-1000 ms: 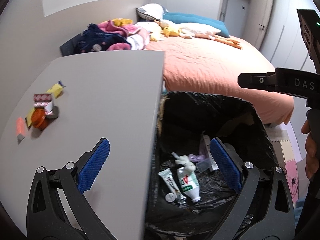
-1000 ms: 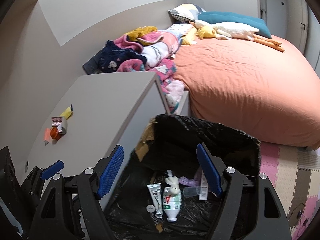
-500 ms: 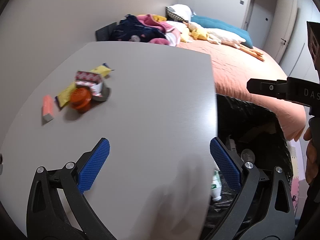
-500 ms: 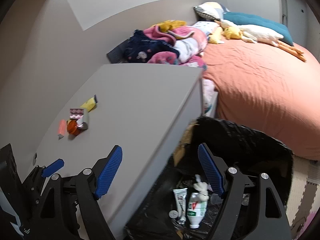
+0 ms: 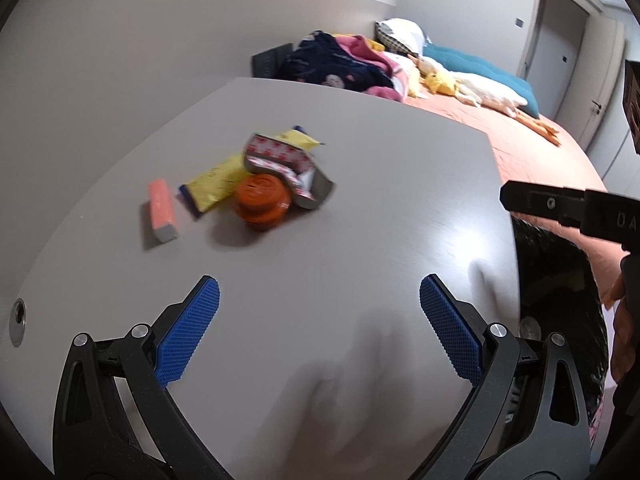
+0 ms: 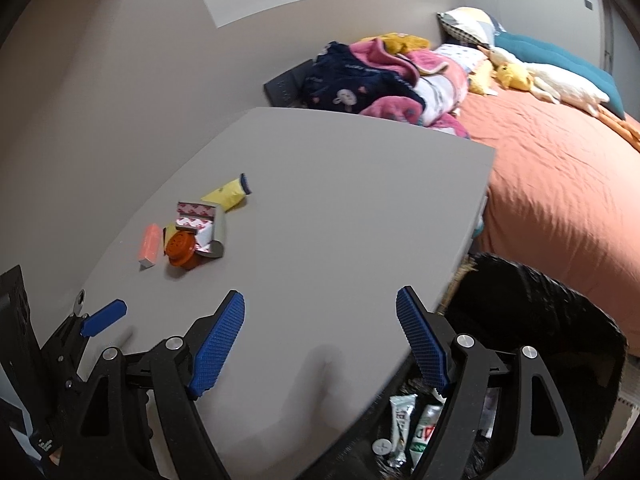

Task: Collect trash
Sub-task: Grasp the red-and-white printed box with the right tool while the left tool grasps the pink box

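A small heap of trash lies on the grey table [image 5: 360, 208]: an orange cap [image 5: 262, 198], a yellow wrapper [image 5: 216, 180], a red-and-white patterned carton [image 5: 284, 158] and a pink eraser-like block [image 5: 161, 210]. The heap also shows in the right wrist view [image 6: 188, 236]. My left gripper [image 5: 320, 300] is open and empty above the table, short of the heap. My right gripper [image 6: 320, 312] is open and empty over the table's right edge. A black-lined trash bin [image 6: 560, 320] stands beside the table with a tube [image 6: 400, 424] and a bottle [image 6: 426, 428] inside.
A bed with an orange cover [image 6: 560, 168] lies beyond the table, with piled clothes [image 6: 380, 80] and pillows at its head. A wall runs along the table's left side. A small round hole [image 5: 18, 314] sits at the table's left edge.
Both grippers have swung left from over the bin to over the table. The trash heap is now nearer and more central in the left wrist view. Both stay open.
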